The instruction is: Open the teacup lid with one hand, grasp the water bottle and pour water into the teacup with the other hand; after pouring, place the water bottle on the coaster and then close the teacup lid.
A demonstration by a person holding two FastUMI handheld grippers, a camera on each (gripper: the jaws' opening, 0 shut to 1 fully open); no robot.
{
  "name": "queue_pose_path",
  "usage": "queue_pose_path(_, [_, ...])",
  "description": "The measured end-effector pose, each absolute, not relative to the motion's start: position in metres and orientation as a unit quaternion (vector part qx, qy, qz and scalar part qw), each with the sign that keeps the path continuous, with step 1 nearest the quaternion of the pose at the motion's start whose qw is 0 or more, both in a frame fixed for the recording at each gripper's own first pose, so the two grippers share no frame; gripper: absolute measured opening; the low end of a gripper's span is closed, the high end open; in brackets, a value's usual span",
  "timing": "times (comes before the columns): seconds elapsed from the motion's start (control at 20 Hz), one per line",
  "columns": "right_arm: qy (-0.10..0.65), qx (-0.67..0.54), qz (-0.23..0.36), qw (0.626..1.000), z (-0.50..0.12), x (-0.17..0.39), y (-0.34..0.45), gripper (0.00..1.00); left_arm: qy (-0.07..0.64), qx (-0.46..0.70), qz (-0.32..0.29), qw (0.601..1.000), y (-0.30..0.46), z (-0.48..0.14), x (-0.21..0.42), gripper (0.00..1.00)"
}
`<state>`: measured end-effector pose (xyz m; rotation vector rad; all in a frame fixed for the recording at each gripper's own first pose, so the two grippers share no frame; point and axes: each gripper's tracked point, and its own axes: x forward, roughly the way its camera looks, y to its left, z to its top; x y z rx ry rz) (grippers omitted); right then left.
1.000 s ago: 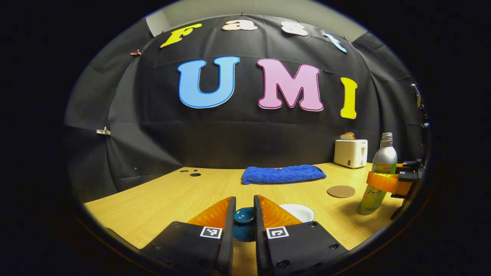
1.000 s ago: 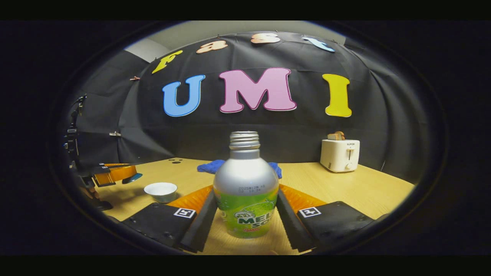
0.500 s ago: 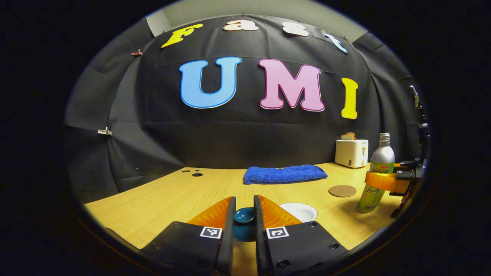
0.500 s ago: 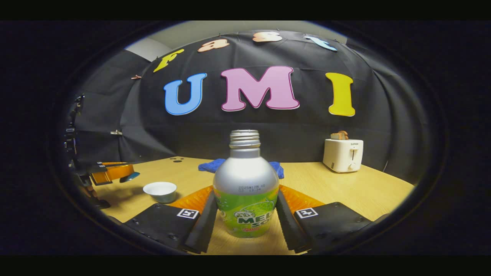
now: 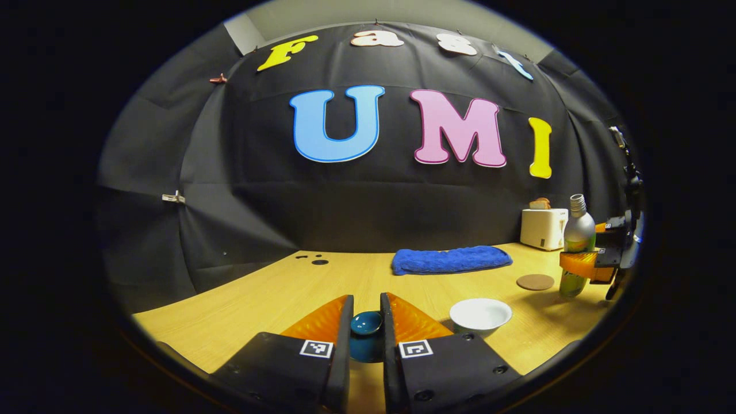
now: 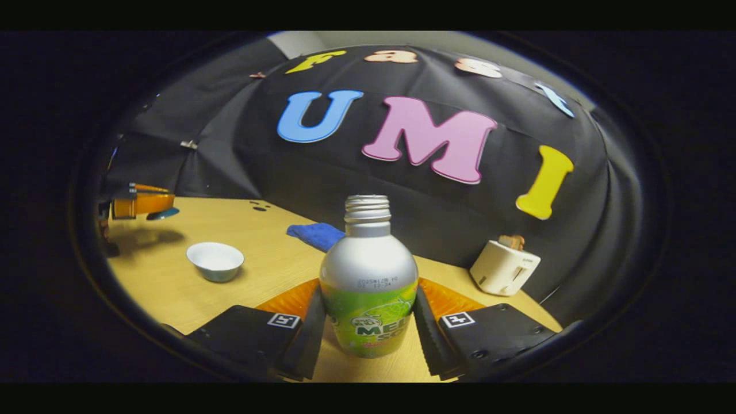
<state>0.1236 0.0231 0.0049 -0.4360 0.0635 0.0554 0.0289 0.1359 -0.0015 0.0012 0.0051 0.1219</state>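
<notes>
**Lid lifted, bottle tilted**

My left hand-held gripper (image 5: 365,328) was clamped on the teal lid (image 5: 366,322), held above the tabletop (image 5: 276,299). My right hand-held gripper (image 6: 368,322) squeezed the water bottle (image 6: 368,282), tilted. The open white teacup (image 5: 480,315) sat between them, the coaster (image 5: 535,282) beyond.

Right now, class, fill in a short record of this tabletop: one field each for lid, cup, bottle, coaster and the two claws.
lid: dark blue teacup lid, pinched in the left claw, off the cup
cup: white teacup, uncovered, standing on the wooden table
bottle: silver and green water bottle, cap off, gripped by the right claw
coaster: round brown coaster, bare, between teacup and bottle in the left gripper view
task stage: lid off, bottle not yet on coaster
</notes>
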Motion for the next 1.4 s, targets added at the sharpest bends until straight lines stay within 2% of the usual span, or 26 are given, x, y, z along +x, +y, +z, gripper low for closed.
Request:
queue_pose_path(0.1, [0.036, -0.271, 0.057, 0.960, 0.006, 0.135, 0.038, 0.73, 0.003, 0.000, 0.066, 0.998, 0.149, -0.002, 0.029, 0.31])
queue_pose_path(0.15, [0.037, -0.306, 0.070, 0.949, 0.006, 0.142, 0.042, 0.73, 0.003, 0.000, 0.068, 0.998, 0.154, -0.002, 0.029, 0.28])
queue_pose_path(0.35, [0.012, -0.430, 0.094, 0.898, 0.008, 0.157, 0.067, 0.74, 0.004, 0.000, 0.082, 0.997, 0.178, -0.004, 0.029, 0.28])
queue_pose_path(0.4, [0.004, -0.449, 0.101, 0.888, 0.009, 0.157, 0.075, 0.70, 0.004, 0.000, 0.084, 0.996, 0.182, -0.004, 0.030, 0.28])
queue_pose_path(0.45, [-0.001, -0.464, 0.110, 0.879, 0.007, 0.160, 0.081, 0.74, 0.004, 0.000, 0.085, 0.996, 0.186, -0.004, 0.030, 0.30])
queue_pose_path(0.65, [-0.023, -0.540, 0.142, 0.829, -0.002, 0.169, 0.105, 0.73, 0.004, -0.001, 0.087, 0.996, 0.200, -0.006, 0.034, 0.28])
queue_pose_path(0.8, [-0.022, -0.571, 0.160, 0.805, -0.019, 0.170, 0.113, 0.73, 0.003, -0.001, 0.089, 0.996, 0.209, -0.007, 0.036, 0.28])
queue_pose_path(1.4, [-0.060, -0.685, 0.149, 0.711, -0.021, 0.183, 0.112, 0.73, 0.001, -0.001, 0.077, 0.997, 0.205, -0.007, 0.034, 0.28])
